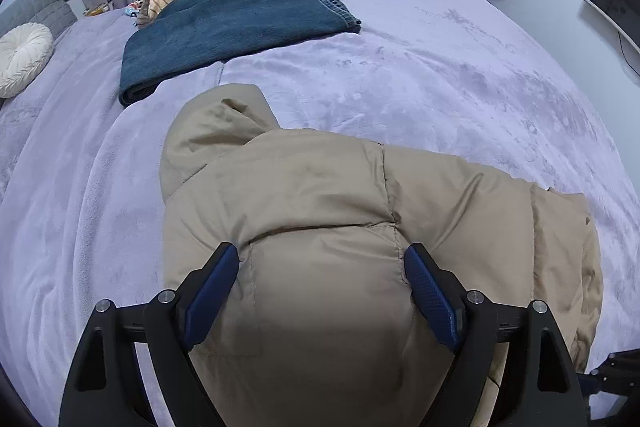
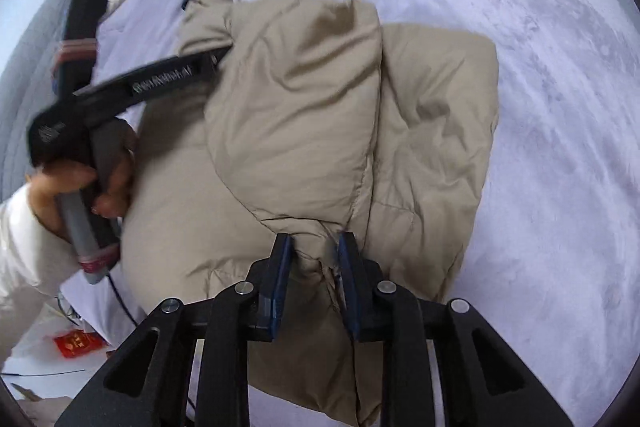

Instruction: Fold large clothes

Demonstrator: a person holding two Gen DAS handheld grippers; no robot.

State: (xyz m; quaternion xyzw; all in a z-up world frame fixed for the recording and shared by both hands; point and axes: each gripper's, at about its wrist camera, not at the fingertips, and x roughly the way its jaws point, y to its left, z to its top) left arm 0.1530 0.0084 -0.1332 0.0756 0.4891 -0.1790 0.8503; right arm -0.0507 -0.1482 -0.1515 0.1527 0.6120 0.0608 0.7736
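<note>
The beige puffer jacket is laid on the lilac bedspread, just short of the folded jeans, with its hood end turned toward the jeans and its long axis running from there back toward the person. The jacket is straddled by the left gripper, whose jaws are spread wide around a puffy bulge of the body; whether the pads actually press it cannot be told. A gathered fold at the edge farthest from the jeans is pinched between the narrow jaws of the right gripper (the nearer tool to that hem). The coming fold is judged to turn on carrying that hem along the long axis toward the jeans.
</note>
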